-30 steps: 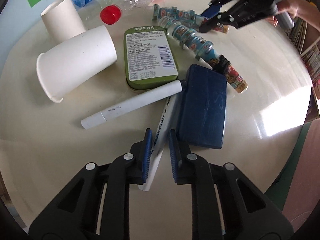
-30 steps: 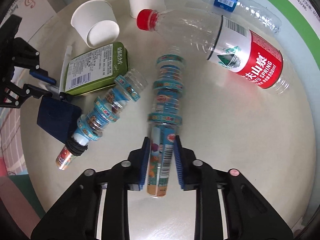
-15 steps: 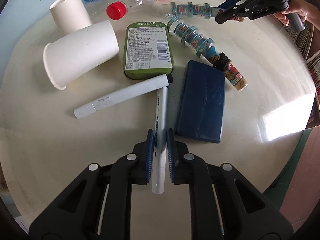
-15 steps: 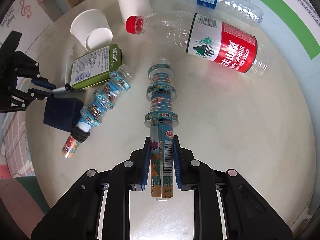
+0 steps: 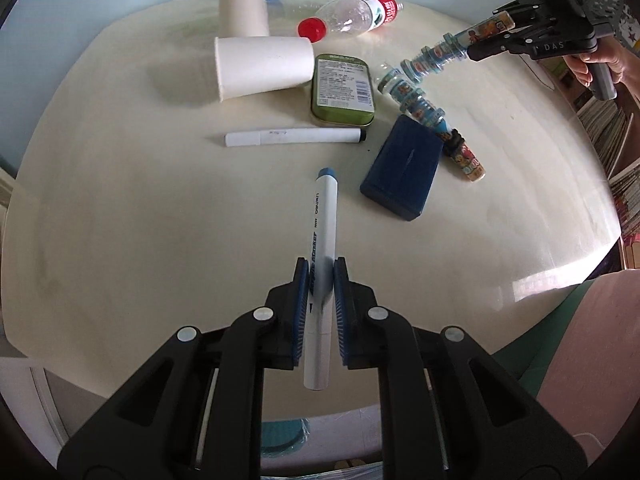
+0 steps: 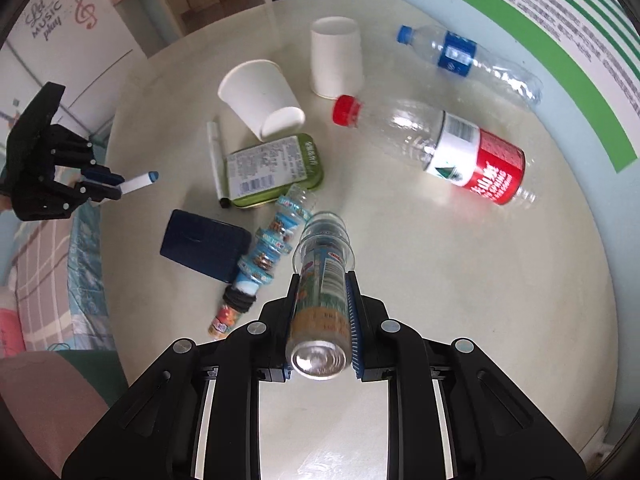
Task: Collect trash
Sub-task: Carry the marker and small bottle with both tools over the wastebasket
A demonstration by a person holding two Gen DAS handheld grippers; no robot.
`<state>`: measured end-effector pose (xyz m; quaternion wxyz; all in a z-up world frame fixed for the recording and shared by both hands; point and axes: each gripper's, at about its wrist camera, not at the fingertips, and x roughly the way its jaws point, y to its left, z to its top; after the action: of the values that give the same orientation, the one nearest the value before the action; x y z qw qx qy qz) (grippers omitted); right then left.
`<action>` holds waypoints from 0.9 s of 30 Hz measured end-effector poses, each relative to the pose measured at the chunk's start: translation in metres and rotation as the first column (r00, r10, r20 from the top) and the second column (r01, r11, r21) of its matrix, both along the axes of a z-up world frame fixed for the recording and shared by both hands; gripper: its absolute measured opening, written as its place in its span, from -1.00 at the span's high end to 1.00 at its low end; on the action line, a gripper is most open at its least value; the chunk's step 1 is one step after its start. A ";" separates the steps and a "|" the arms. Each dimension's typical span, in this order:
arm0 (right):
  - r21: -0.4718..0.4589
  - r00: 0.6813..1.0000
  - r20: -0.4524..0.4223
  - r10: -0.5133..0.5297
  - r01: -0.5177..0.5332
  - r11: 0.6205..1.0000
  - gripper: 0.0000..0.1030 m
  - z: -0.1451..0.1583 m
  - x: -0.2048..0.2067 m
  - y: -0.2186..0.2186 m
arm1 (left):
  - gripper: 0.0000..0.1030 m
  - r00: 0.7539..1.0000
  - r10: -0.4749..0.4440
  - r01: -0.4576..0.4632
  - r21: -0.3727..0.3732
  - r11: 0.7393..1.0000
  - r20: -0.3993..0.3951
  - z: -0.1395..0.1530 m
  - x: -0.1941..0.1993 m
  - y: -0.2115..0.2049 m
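My left gripper (image 5: 322, 268) is shut on a white marker with a blue cap (image 5: 323, 220) and holds it above the round cream table (image 5: 120, 220). My right gripper (image 6: 322, 280) is shut on a ribbed plastic tube bottle with a colourful label (image 6: 320, 280), lifted off the table; it also shows in the left wrist view (image 5: 452, 50). A second ribbed tube bottle (image 6: 268, 252) lies on the table. A red-label water bottle (image 6: 448, 152), a blue-label bottle (image 6: 468, 60) and two paper cups (image 6: 260, 96) (image 6: 336, 60) lie at the far side.
A green tin (image 5: 342, 94), a second white marker (image 5: 294, 137) and a dark blue case (image 5: 402, 166) lie mid-table. Book shelves (image 5: 616, 128) stand right of the table. A bed with a checked cover (image 6: 36, 280) is beside the table.
Both grippers have risen and pulled back from the table. The left one has lifted the blue-capped marker clear of the case; the right one has lifted the tube bottle off the table.
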<state>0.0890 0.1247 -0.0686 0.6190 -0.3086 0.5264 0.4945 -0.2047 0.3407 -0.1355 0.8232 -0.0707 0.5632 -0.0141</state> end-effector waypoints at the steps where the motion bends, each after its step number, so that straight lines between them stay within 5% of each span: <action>1: -0.010 0.999 0.036 0.024 -0.024 1.000 0.59 0.003 -0.005 0.006 | 0.78 1.000 0.017 -0.017 -0.004 1.000 0.007 0.000 -0.007 0.001; 18: 0.011 0.998 0.060 0.033 -0.033 0.999 0.59 0.050 -0.026 0.010 | 0.78 0.979 0.180 -0.177 -0.041 0.983 0.094 0.007 -0.053 0.018; 27: 0.136 0.974 0.002 0.227 -0.226 0.965 0.59 0.086 -0.093 0.078 | 0.78 0.951 0.295 -0.293 -0.030 0.956 0.091 0.022 -0.114 0.036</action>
<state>-0.0042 0.2026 0.0171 0.5744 -0.3205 0.4571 0.5987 -0.3184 0.3763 -0.1130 0.8411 -0.1595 0.5069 0.1009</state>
